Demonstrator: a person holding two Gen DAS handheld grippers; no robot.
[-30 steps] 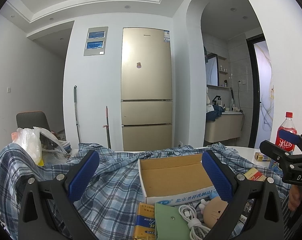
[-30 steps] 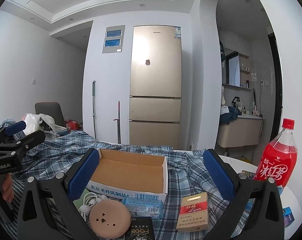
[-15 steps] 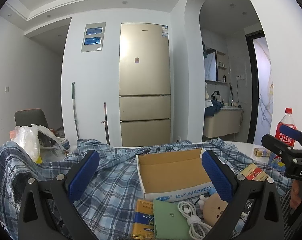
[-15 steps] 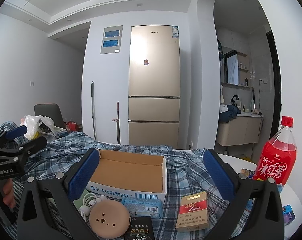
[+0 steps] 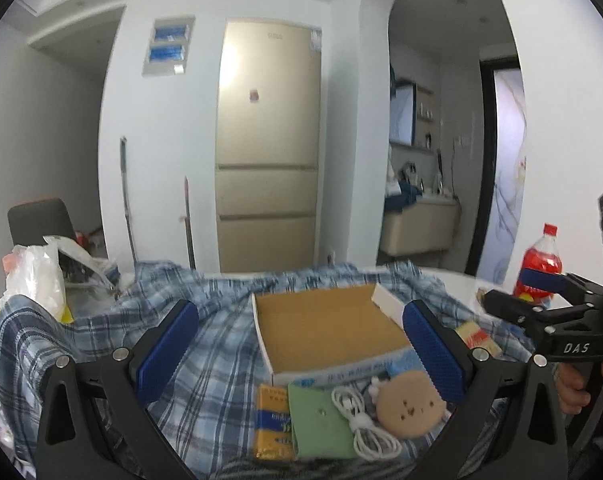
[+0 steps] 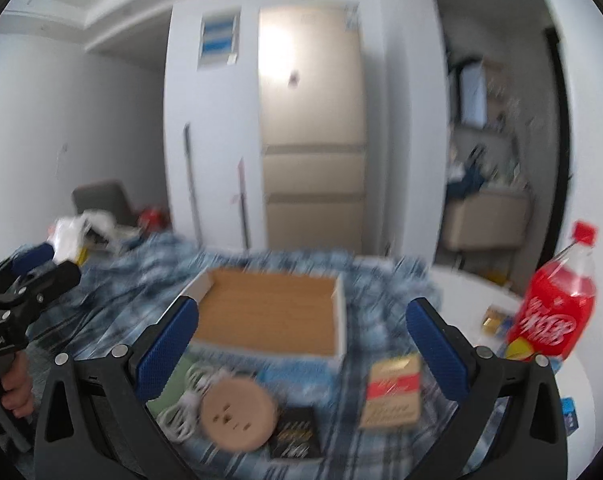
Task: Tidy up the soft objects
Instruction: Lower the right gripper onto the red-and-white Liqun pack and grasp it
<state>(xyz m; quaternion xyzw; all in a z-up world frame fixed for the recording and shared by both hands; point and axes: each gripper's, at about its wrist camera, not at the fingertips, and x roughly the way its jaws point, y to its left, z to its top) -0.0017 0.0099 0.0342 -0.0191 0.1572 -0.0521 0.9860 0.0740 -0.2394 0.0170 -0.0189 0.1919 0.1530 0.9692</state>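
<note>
Kitchen backdrop, fridge (image 5: 267, 152) at 12 o'clock; table draped in plaid cloth (image 5: 205, 344). Since a second ago both views have tilted downward and nearer the open box (image 5: 325, 328). My left tongs (image 5: 297, 356) and right tongs (image 6: 301, 356) gape wide, empty. Round plush (image 5: 409, 404) lies at 5 o'clock, touching the cable (image 5: 357, 420). Box interior is free; the soda bottle (image 6: 557, 304) crowds 3 o'clock near the table edge.

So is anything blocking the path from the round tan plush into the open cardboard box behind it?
Nothing visible does. The round tan plush lies just before the cardboard box, whose inside is bare; only the box's low front wall lies between. The white cable lies beside the plush.
</note>
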